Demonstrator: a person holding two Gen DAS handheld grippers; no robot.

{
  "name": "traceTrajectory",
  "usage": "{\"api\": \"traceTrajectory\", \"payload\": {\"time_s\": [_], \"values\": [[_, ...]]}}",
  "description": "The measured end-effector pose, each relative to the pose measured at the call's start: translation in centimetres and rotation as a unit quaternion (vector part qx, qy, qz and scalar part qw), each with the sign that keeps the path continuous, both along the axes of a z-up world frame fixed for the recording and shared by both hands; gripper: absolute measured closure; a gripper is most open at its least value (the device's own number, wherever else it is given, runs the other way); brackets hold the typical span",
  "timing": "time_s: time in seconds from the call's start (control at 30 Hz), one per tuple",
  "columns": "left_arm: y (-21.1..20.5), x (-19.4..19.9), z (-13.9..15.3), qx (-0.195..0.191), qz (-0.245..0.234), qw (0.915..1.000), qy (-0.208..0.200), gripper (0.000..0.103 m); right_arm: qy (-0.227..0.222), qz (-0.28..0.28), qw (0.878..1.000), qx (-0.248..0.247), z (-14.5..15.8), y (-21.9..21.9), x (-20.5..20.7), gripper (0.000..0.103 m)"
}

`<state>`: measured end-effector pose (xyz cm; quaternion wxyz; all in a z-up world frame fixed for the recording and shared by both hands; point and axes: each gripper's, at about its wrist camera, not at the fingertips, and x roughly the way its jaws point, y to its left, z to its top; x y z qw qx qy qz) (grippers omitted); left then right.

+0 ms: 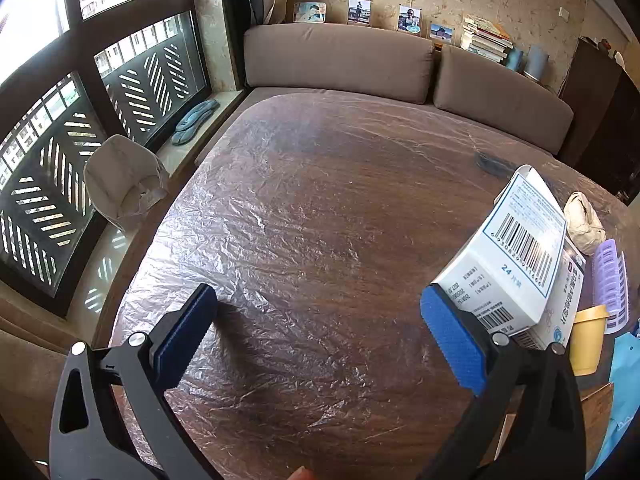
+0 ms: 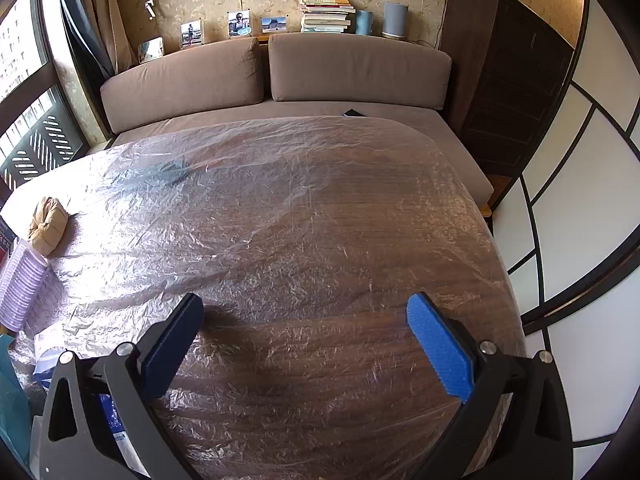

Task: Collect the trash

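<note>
In the left wrist view my left gripper (image 1: 320, 336) is open over the film-covered wooden table (image 1: 304, 216), with nothing between its fingers. A white carton with a barcode (image 1: 516, 256) stands tilted just outside the right finger (image 1: 452, 344), leaning on a second white carton (image 1: 562, 312). Beyond them lie a crumpled beige wad (image 1: 584, 220), a purple ribbed item (image 1: 610, 284) and a yellow cup (image 1: 588, 340). My right gripper (image 2: 308, 344) is also open and empty above the table (image 2: 320, 240). The beige wad (image 2: 48, 220) and the purple item (image 2: 24, 284) lie at the far left of its view.
A brown sofa (image 2: 280, 76) with two back cushions runs behind the table, with a dark phone (image 2: 354, 113) on its seat. A teal bag (image 2: 12, 380) and blue-white packaging (image 2: 116, 424) sit at the table's left edge. A window (image 1: 60, 140) is at the left, a dark cabinet (image 2: 512, 80) at the right.
</note>
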<state>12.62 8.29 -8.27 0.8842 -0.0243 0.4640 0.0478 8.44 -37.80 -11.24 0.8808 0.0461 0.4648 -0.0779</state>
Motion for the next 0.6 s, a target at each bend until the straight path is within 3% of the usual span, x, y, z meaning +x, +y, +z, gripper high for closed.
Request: {"api": "traceTrajectory", "payload": {"time_s": [0.6], "values": [[0.31, -0.01, -0.05, -0.001, 0.0, 1.0, 0.0, 0.001, 0.0, -0.004, 1.0, -0.001, 0.05, 0.03, 0.02, 0.004]]}}
